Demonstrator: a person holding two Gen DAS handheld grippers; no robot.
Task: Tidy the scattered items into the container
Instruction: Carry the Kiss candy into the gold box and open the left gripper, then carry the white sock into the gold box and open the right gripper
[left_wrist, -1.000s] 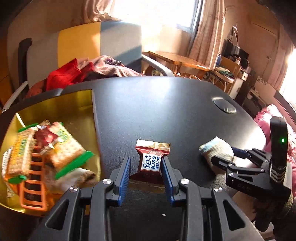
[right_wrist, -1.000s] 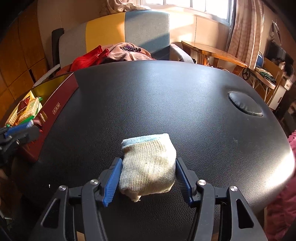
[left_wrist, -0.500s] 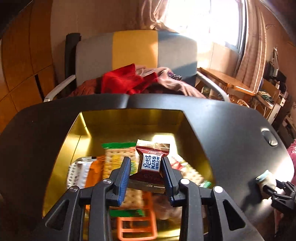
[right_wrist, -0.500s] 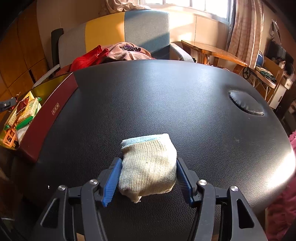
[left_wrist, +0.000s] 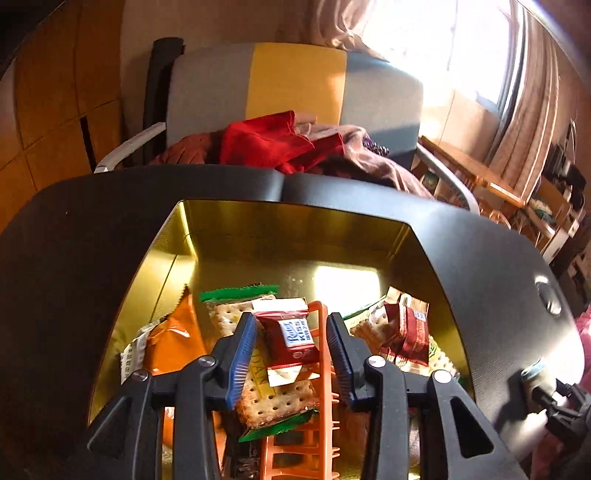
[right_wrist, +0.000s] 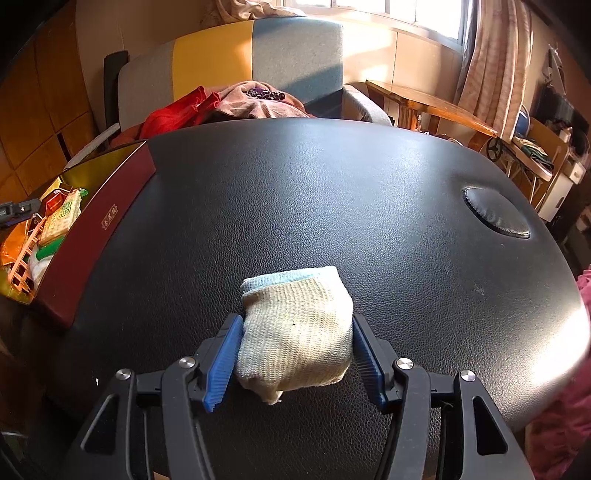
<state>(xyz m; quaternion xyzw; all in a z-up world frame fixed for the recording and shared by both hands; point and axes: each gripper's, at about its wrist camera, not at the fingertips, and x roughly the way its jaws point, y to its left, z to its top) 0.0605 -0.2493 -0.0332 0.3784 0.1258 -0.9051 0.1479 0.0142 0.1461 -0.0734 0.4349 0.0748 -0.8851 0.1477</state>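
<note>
- Sunlit room with a black leather-look table (right_wrist: 332, 192), and behind it a grey, yellow and blue chair (left_wrist: 295, 81) piled with red and brown clothes (left_wrist: 273, 144).
- Gold-lined box (left_wrist: 295, 236) with a dark red outer wall sits at the table's left end; everything below is placed relative to it.
- Left gripper (left_wrist: 291, 343) hangs right over the box and its jaws are opening. The red Kiss candy packet (left_wrist: 291, 339) sits between the blue pads with a gap on both sides, so it's not pinched any more.
- Under the packet, inside the box: cracker packs with green ends (left_wrist: 236, 314), an orange plastic rack (left_wrist: 317, 406), an orange wrapper (left_wrist: 173, 339) on the left side, and another dark red packet (left_wrist: 406, 332) on the right.
- Right gripper (right_wrist: 295, 350) is well to the right of the box, out over the bare table, clamped on a rolled cream sock with a pale blue cuff (right_wrist: 295, 332). Both pads press into its sides.
</note>
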